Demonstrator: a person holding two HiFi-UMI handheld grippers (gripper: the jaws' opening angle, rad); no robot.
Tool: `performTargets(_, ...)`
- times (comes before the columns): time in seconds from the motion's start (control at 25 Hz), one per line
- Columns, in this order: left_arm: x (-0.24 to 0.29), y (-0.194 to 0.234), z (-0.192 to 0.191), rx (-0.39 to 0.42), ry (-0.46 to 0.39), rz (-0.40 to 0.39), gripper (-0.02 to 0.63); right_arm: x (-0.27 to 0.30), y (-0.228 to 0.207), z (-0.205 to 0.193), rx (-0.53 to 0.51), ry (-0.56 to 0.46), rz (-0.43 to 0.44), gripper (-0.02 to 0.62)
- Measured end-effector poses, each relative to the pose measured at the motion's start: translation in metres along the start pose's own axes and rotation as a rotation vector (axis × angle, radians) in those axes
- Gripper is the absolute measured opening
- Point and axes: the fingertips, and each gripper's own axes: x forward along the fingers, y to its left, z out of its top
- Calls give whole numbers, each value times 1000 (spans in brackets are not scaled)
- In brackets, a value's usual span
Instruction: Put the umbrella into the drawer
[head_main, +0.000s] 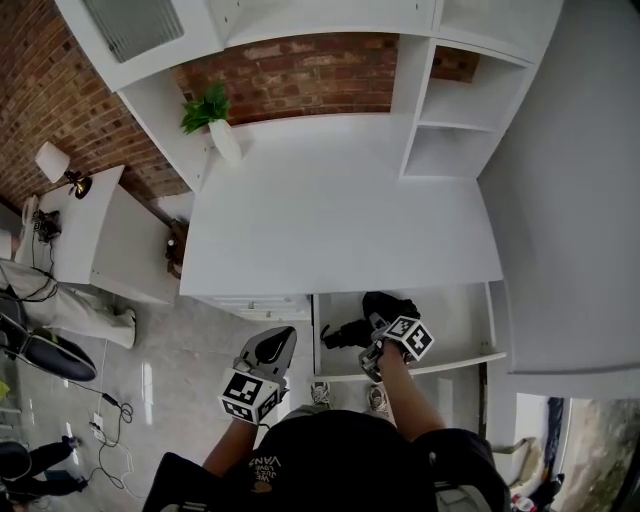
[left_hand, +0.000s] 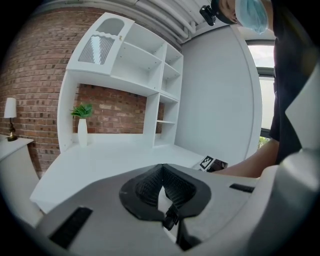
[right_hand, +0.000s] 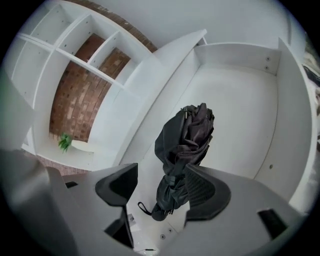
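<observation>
A folded black umbrella lies on the floor of the pulled-out white drawer under the desk, its handle end with a strap nearest me. My right gripper hangs just above the handle end with its jaws spread wide. The umbrella shows between the pads, but they do not press on it. My left gripper is held off to the left of the drawer, in front of the desk edge. Its pads meet with nothing in them.
The white desk top overhangs the drawer's back part. A plant in a white vase and open shelves stand at the desk's rear. Shut drawers lie left of the open one. A side table with a lamp stands far left.
</observation>
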Motion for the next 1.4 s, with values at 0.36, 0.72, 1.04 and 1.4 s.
performTargets(0.36,17,-24,20,4,-55,-11,6,-76,47,36,-384,-143,92,80)
performTargets(0.72,20,-43,24,-2,-82,26,6,-153,95,58,-750,-305,243,2)
performTargets(1.04,18,-69,30,-20,-113,89,6,-226,118,53,-1098,-395,389,2)
performTargets(1.4,-1,-100,14,-60,-125,175,6,-273,99,53,-1146,-377,467,2)
